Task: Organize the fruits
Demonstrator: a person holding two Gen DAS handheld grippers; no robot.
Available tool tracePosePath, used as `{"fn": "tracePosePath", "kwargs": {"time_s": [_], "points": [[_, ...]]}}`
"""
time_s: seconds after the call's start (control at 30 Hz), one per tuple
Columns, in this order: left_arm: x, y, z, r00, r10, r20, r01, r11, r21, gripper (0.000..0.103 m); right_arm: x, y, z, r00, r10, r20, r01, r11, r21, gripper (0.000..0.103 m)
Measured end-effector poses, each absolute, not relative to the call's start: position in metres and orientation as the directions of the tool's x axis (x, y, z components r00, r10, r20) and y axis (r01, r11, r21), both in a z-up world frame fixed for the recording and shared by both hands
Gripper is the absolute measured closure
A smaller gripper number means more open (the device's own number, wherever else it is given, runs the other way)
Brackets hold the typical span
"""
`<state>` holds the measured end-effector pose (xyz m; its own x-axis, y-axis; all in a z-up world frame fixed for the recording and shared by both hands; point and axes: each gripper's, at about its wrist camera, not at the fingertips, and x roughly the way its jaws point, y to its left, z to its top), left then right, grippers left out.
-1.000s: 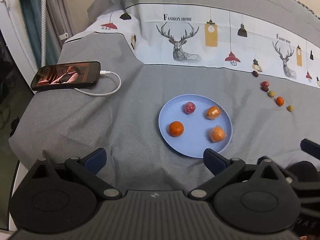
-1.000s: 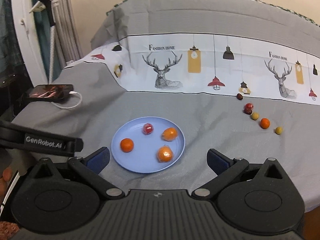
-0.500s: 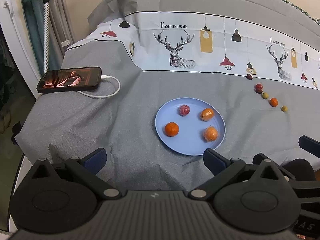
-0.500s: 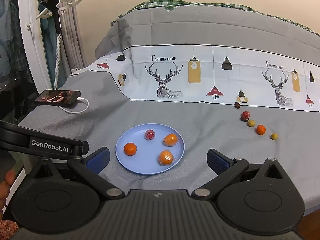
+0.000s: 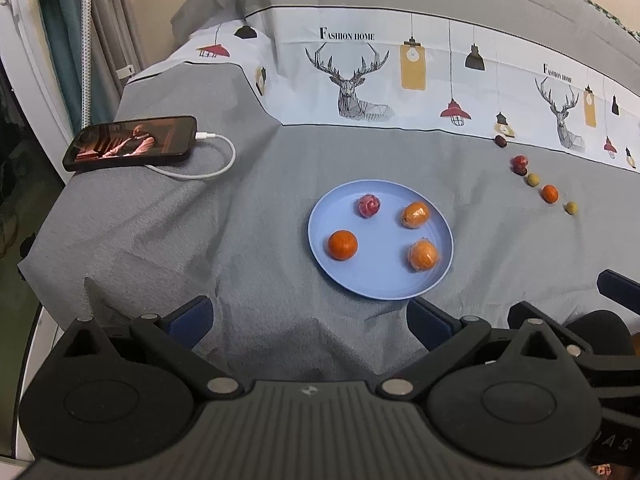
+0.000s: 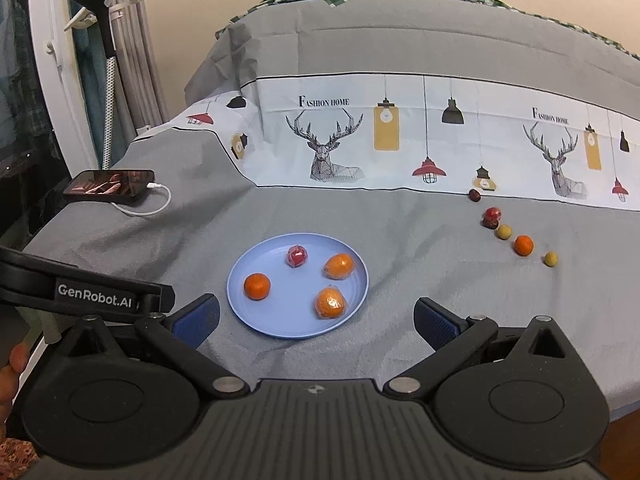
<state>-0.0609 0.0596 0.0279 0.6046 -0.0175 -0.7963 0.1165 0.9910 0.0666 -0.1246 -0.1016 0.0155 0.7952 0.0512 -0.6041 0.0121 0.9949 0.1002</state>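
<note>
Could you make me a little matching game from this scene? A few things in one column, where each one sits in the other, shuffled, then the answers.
Things:
1. bare orange
2. phone
3. small yellow fruit
4. red wrapped fruit

Places:
A. far left on the grey cloth, charging cable plugged in
B. on the blue plate, its far side
C. on the blue plate, its left side
D. off the plate, right end of the loose fruit row

Pairs: 1-C, 2-A, 3-D, 4-B
</note>
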Motion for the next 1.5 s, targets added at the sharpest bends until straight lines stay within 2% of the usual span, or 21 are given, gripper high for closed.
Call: {"fn": "tracePosePath", "kwargs": {"time_s": [0.5, 0.77, 0.97, 1.03, 1.23, 1.4, 1.5], "points": [[-0.035, 0.047, 0.016, 0.556, 0.016, -0.831, 0.115, 0.989, 0.096, 0.0, -0.095, -0.149, -0.01, 0.8, -0.054, -0.597, 0.169, 0.976, 0.137, 0.001], [0.016, 0.007, 0.004, 0.54, -0.003, -0.842, 0.155, 0.983, 0.096, 0.0, -0.035, -0.236, -0.054, 0.757, -0.254, -0.602, 0.405, 0.905, 0.128, 0.001], [0.076, -0.06, -0.027, 0.48, -0.093, -0.872, 0.242, 0.97, 0.03, 0.0, 0.0, -0.332, -0.091, 0.611, -0.486, -0.625, 0.697, 0.704, 0.133, 0.001], [0.104, -0.093, -0.038, 0.471, -0.129, -0.872, 0.277, 0.961, 0.008, 0.0, 0.013, -0.353, -0.107, 0.573, -0.516, -0.637, 0.757, 0.632, 0.169, 0.001], [0.189, -0.205, -0.067, 0.478, -0.25, -0.842, 0.392, 0.919, -0.05, 0.0, 0.061, -0.397, -0.148, 0.527, -0.54, -0.657, 0.784, 0.607, 0.13, 0.002], [0.231, -0.289, -0.105, 0.463, -0.295, -0.836, 0.474, 0.879, -0.048, 0.001, 0.088, -0.419, -0.169, 0.543, -0.502, -0.674, 0.738, 0.667, 0.098, 0.021], [0.247, -0.317, -0.127, 0.447, -0.311, -0.839, 0.485, 0.872, -0.066, 0.001, 0.092, -0.427, -0.172, 0.538, -0.53, -0.655, 0.744, 0.664, 0.073, 0.021]]}}
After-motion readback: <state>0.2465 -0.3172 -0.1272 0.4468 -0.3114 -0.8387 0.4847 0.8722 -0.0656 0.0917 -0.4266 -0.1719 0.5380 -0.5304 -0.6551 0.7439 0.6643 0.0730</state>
